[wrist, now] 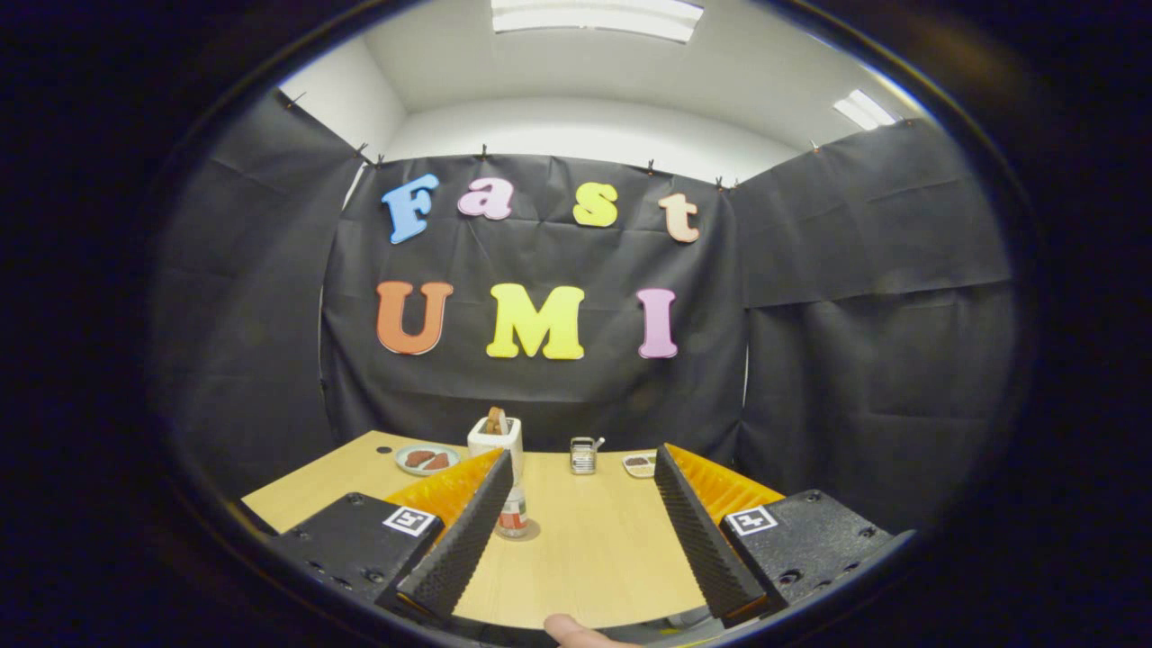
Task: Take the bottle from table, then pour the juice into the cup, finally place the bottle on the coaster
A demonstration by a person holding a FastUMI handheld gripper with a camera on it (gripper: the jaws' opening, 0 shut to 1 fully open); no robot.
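The wooden table (594, 549) carries a bottle (513, 515), toaster (496, 438), plate (427, 459) and small tray (640, 464).

My gripper (583, 468) was wide open; bare table (594, 549) lay ahead at twelve o'clock, only the bottle (513, 515) stood at eleven.

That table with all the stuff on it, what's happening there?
A person is holding a hand-held gripper over a wooden table, and its fingers are wide open with nothing between them. A small bottle stands on the table, right by the left finger, not grabbed yet. Farther back are a white toaster, a plate of food, a small metal cup and a little tray. Nothing has been poured yet.
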